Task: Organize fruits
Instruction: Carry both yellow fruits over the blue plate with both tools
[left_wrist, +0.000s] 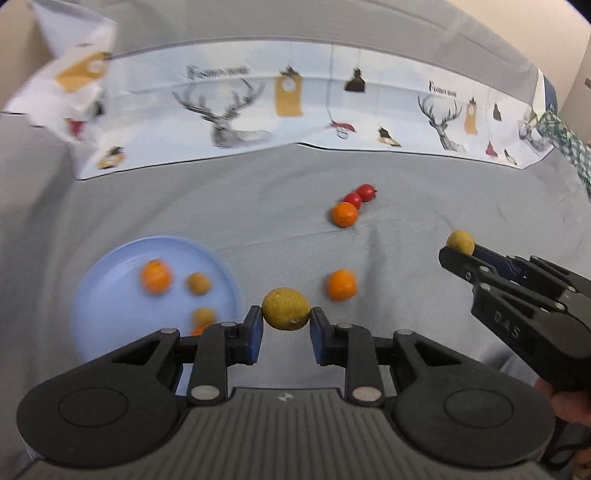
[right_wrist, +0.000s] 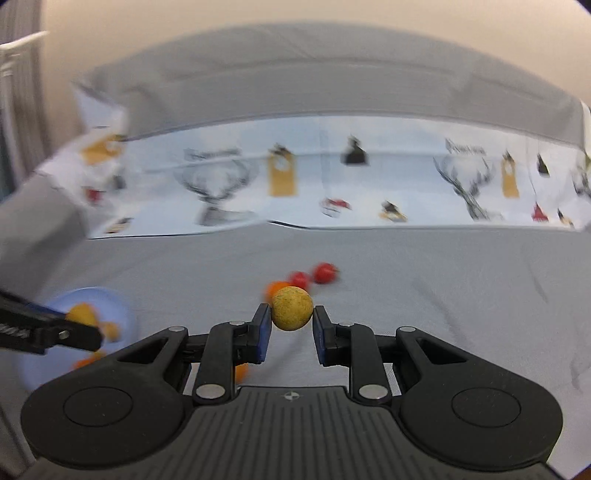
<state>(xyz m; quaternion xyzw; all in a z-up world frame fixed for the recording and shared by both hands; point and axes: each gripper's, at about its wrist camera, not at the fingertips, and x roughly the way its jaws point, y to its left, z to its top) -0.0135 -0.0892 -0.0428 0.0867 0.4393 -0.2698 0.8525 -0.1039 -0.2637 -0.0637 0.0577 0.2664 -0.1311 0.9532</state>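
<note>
Carrying: my left fingers (left_wrist: 286, 321) pinch a yellow-brown fruit (left_wrist: 285, 308), right fingers (right_wrist: 291, 321) pinch another (right_wrist: 292, 308). Next, release both over the blue plate (left_wrist: 110, 314), left of my left fingers.

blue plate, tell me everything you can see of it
The blue plate is round, pale blue and smooth, plastic by its look, with a shallow raised rim. It lies flat on the grey cloth, at the left of the left wrist view. On it sit an orange fruit and two yellowish-brown fruits. The left hand-held gripper hides its near edge.
</note>
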